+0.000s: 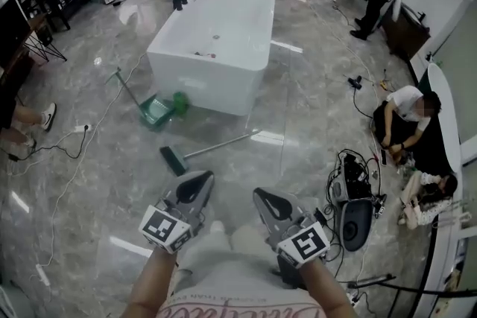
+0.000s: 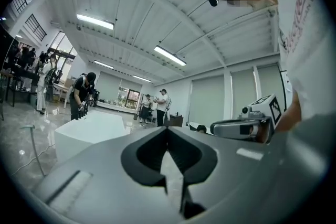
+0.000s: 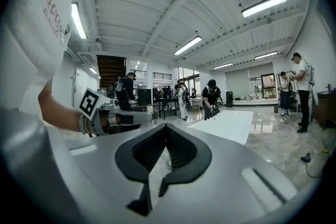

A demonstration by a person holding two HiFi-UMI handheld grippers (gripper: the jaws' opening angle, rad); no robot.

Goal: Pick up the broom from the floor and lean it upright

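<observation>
The broom [image 1: 212, 147] lay flat on the marble floor [image 1: 97, 160], ahead of both grippers and well apart from them. Its brush head [image 1: 173, 161] pointed left and its handle ran toward the white block [image 1: 223, 18]. The left gripper [image 1: 195, 184] and right gripper [image 1: 266, 199] were both fully closed, with nothing between the jaws. The step in hand looked like the approach. To do it well, one gripper's jaws should open before reaching down, then close squarely across the thin handle, probably near mid-length for balance, though its thickness was hard to judge from above. The block's side seemed the nearest place to lean it.
</observation>
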